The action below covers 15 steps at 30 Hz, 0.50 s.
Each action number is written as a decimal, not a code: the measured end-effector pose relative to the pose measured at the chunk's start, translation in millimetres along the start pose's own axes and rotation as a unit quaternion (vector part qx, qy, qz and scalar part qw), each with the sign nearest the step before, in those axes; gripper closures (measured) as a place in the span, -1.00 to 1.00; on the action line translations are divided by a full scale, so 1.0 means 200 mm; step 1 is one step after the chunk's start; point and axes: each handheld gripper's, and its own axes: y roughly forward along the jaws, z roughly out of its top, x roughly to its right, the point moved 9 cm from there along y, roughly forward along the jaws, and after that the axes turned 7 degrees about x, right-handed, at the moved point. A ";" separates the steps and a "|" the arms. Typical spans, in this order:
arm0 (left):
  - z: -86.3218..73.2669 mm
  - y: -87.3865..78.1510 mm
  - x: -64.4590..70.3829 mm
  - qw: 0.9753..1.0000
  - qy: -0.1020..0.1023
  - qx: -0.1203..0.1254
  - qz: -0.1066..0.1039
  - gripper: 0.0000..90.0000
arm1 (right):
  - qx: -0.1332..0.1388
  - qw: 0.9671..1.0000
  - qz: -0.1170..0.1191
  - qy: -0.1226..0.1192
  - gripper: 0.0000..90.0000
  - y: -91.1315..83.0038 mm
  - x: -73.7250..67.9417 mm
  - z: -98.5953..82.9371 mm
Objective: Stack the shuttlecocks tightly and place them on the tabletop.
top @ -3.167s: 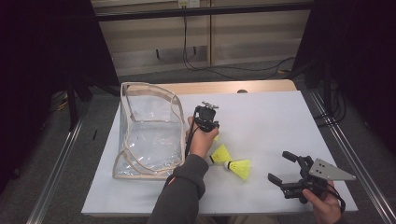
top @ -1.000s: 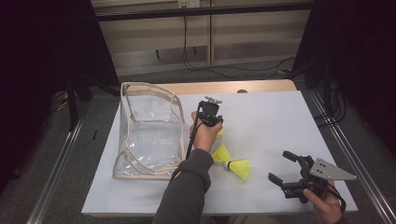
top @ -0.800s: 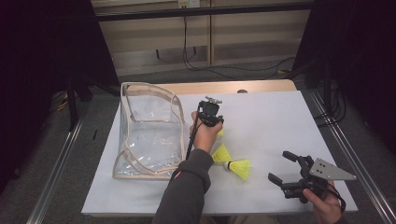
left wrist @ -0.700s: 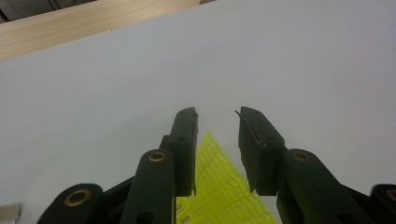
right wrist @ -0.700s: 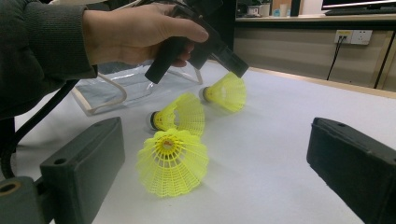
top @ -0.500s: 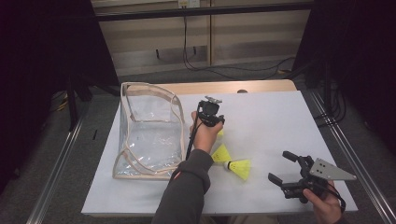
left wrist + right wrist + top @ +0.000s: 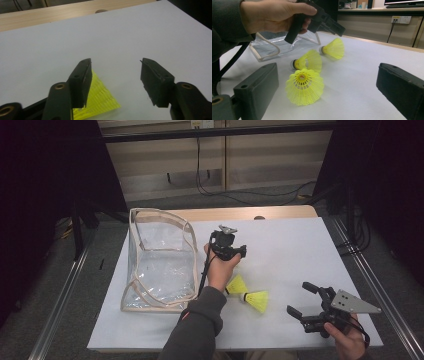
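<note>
The left gripper (image 7: pixel 229 245) is held above the middle of the white bench (image 7: pixel 300 250), just to the right of the clear bag (image 7: pixel 160 265). In the left gripper view its fingers (image 7: pixel 81 82) are spread wide with nothing between them; part of one yellow shuttlecock (image 7: pixel 100 100) lies on the bench below and behind the left-hand finger, not touched by it.

Three yellow shuttlecocks lie together on the bench, best seen in the right gripper view:
- nearest shuttlecock (image 7: pixel 305 86): skirt toward the camera, cork end pointing away
- middle shuttlecock (image 7: pixel 308 61): on its side, just behind the nearest one
- far shuttlecock (image 7: pixel 333 48): on its side, beneath the left gripper (image 7: pixel 317 18) and the left hand (image 7: pixel 272 16)

In the high view two of them (image 7: pixel 247 292) show just right of the left forearm, near the bag's front right corner.

The right gripper (image 7: pixel 312 302) is at the bench's front right corner, held low, pointing left toward the shuttlecocks and well apart from them. Its fingers (image 7: pixel 255 90) are spread wide and hold nothing; the nearest shuttlecock sits in line with the gap, ahead of the fingertips

The clear bag stands open on the left part of the bench
</note>
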 end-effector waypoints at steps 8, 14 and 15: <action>0.02 -0.07 0.05 1.000 -0.009 0.017 -0.022 -0.36 | -0.001 1.000 0.000 -0.001 -0.92 0.00 0.00 0.00; 0.01 -0.12 0.12 0.998 -0.003 0.027 -0.051 -0.51 | 0.000 1.000 0.000 -0.001 -0.92 0.00 0.00 0.00; 0.00 -0.12 0.13 0.998 -0.003 0.027 -0.056 -0.52 | 0.000 1.000 0.000 -0.001 -0.92 0.00 0.00 0.00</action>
